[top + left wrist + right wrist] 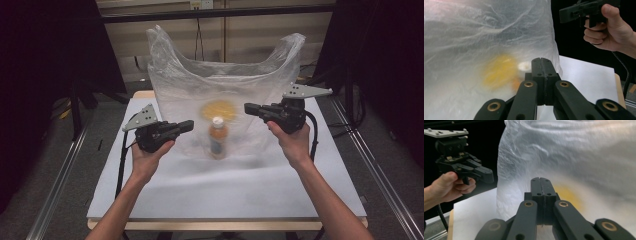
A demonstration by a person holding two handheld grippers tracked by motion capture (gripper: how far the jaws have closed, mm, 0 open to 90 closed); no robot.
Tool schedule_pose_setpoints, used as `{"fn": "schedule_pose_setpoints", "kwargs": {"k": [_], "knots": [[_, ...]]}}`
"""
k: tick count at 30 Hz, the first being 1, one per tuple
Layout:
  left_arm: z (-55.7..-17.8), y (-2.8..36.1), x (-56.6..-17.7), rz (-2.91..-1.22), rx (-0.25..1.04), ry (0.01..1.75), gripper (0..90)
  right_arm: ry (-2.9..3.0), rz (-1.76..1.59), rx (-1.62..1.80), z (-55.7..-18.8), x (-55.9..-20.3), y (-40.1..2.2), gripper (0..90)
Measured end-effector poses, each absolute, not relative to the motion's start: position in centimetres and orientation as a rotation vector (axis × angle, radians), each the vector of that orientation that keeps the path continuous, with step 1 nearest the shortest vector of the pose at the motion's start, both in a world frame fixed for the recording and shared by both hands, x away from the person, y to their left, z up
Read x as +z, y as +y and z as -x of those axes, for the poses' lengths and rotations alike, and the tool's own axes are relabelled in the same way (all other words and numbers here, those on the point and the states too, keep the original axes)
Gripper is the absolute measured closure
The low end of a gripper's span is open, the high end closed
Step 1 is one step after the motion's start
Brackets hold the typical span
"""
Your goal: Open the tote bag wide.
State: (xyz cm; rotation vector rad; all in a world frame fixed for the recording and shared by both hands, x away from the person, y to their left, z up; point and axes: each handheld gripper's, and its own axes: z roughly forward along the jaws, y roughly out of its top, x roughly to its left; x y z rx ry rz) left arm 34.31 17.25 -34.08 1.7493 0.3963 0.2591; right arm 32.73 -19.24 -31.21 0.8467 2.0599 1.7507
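Note:
A large clear plastic bag (225,95) stands upright on the white table (225,190), its two handles up. An orange drink bottle with a white cap (217,137) stands at its front, and a yellow round thing (219,109) shows blurred through the plastic behind it. My left gripper (189,125) hangs shut just left of the bag, pointing right at it. On the other side, my right gripper (248,108) is shut and points left at the bag. In the left gripper view the jaws (541,60) are pressed together before the bag (486,50); the right gripper view shows the same (541,179).
Metal rails (60,175) run along both sides of the table on a grey floor. Dark curtains flank the scene, and a stand leg (75,110) is at the far left. Bare white tabletop lies in front of the bag.

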Motion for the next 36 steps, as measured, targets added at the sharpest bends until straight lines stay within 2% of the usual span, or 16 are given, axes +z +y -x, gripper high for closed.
{"fn": "schedule_pose_setpoints", "kwargs": {"k": [22,31,36], "knots": [[-37.9,15.1,-28.2,-1.682,0.279,0.364,90.0,2.013,-0.831,1.731,-36.4,-26.1,-17.0,90.0],[-40.1,13.6,-23.4,-1.684,0.311,0.334,90.0,2.017,-0.867,1.654,-38.1,-24.0,-16.3,90.0],[-41.0,12.8,-22.8,-1.688,0.326,0.357,90.0,2.021,-0.887,1.634,-38.7,-23.4,-16.3,90.0]]}}
